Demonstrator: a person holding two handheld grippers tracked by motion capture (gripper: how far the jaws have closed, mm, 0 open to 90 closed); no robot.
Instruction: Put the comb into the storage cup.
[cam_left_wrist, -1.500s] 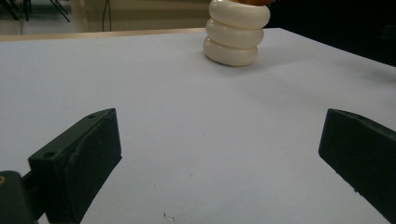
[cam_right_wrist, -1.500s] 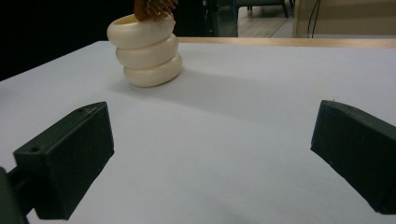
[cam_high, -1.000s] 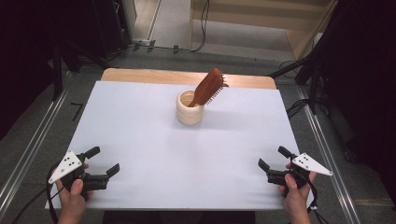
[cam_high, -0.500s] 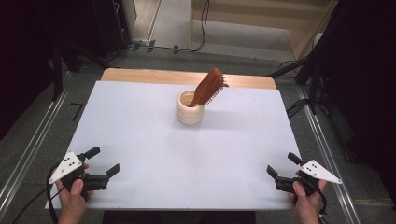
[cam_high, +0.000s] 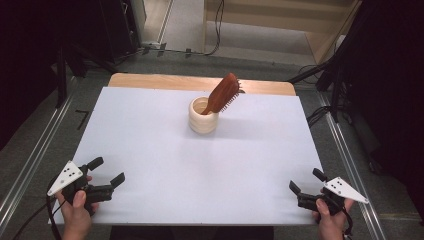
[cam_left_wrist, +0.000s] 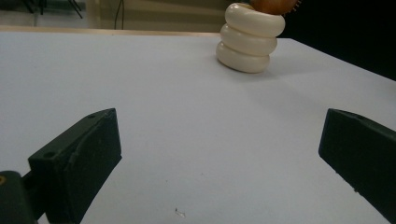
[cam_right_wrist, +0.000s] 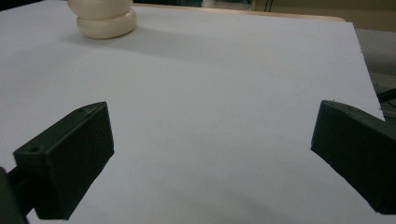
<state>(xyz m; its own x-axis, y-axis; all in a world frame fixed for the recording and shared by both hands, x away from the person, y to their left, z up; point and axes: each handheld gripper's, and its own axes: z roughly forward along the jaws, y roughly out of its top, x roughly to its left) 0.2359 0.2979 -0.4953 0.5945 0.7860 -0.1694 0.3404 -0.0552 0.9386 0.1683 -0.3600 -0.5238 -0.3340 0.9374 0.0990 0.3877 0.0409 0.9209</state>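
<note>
A cream ribbed cup (cam_high: 203, 117) stands upright toward the back middle of the white table (cam_high: 200, 165). A brown hairbrush (cam_high: 223, 93) leans out of it to the right, bristles facing right. The cup (cam_left_wrist: 250, 38) appears far off in the left gripper view, and its base (cam_right_wrist: 105, 21) at the top left of the right gripper view. My left gripper (cam_high: 106, 171) rests near the front left corner, open and empty. At the front right edge my right gripper (cam_high: 306, 182) is open too, with nothing between its jaws.
A wooden strip (cam_high: 150, 80) runs along the table's far edge. Metal rails (cam_high: 30, 165) flank both sides. Cables (cam_high: 320, 112) lie on the floor at the right, and dark equipment stands around the back.
My right gripper has drawn back toward the front right edge of the table. The left gripper, cup and hairbrush have stayed put.
</note>
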